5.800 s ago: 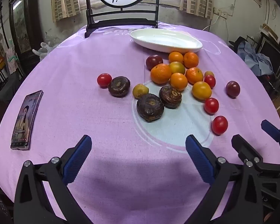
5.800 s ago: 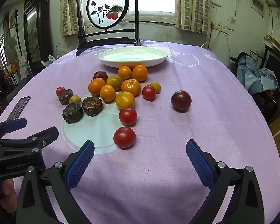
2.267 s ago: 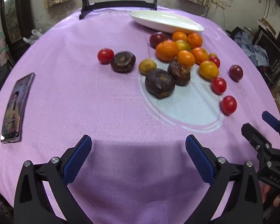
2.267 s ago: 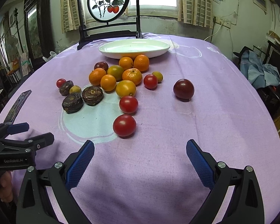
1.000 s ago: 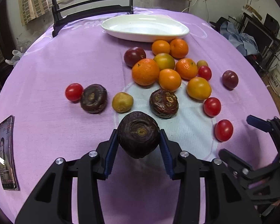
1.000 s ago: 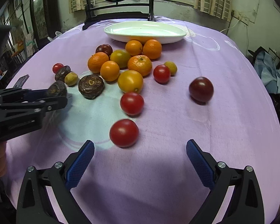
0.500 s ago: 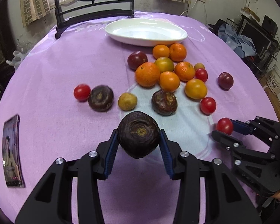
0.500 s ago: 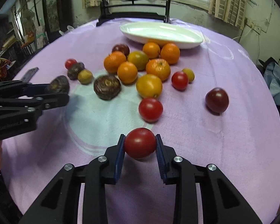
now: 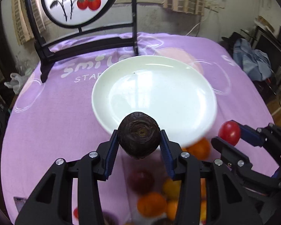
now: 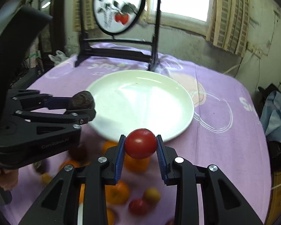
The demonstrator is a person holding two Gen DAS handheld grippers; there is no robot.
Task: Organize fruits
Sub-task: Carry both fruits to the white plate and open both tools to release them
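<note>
**Both grippers clamped, held side by side**

The left gripper [image 9: 139, 146] points steeply downward, its blue pads pressed against a dark brown fruit [image 9: 139, 135]. The right gripper [image 10: 140, 148] tilts down beside it, jaws closed on a red tomato [image 10: 140, 143]. A hand [image 10: 4, 176] shows at the left gripper's handle.

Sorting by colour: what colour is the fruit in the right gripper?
Red: the tomato, clearest in the right wrist view.

white plate [image 9: 178, 116] interior unobstructed from above. black screen stand [image 9: 88, 43] blocks the far side. loose fruit pile [image 10: 118, 193] crowds the near surface [image 9: 46, 123].
</note>
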